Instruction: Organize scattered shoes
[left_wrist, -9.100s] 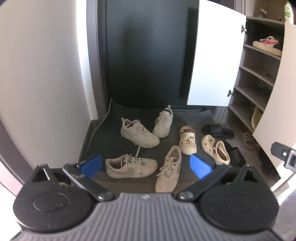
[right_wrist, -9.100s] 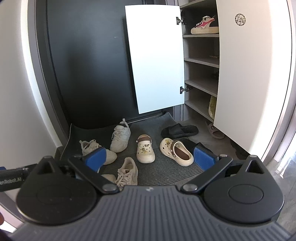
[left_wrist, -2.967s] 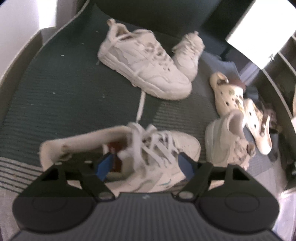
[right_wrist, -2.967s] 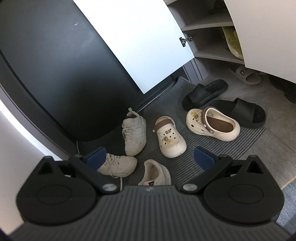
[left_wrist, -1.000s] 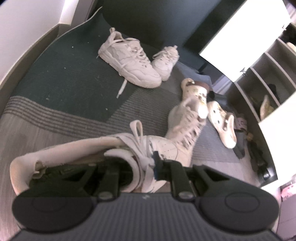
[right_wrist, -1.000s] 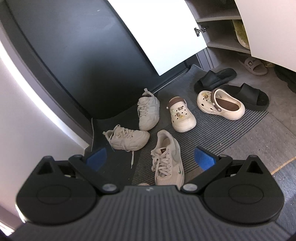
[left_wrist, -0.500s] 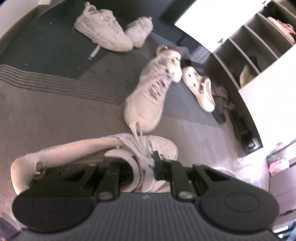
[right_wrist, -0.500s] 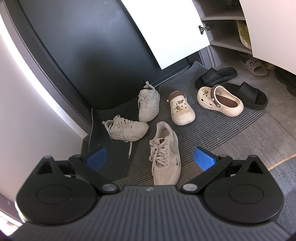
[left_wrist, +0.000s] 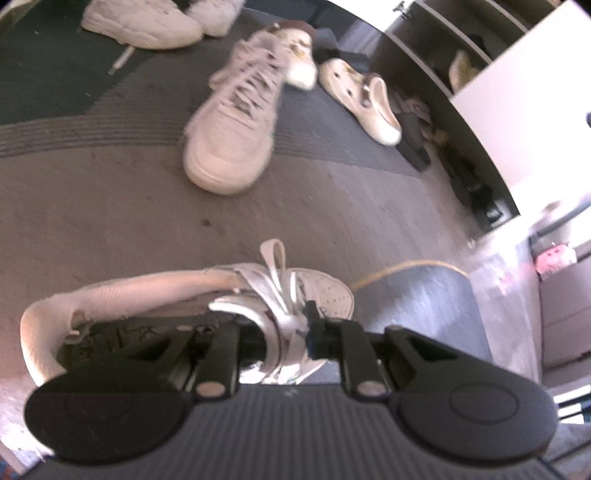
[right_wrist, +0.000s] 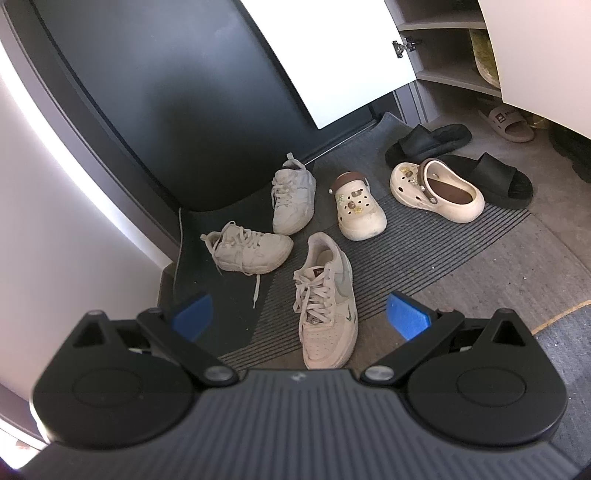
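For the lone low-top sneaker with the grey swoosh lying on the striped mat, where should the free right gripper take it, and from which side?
Judging from its pose, grip the sneaker at the collar beside the tongue, one finger inside the opening and one outside. It sits upright with its toe toward the right gripper, so come from above. The jaws are open and empty; the left gripper holds its mate in much the same way.

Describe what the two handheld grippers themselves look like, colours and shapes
Both match: a ribbed dark grey body, two round black discs at the sides, and black linkage bars with silver rivets. The right gripper shows bright blue pads on its jaws; on the left gripper only a sliver of blue shows.
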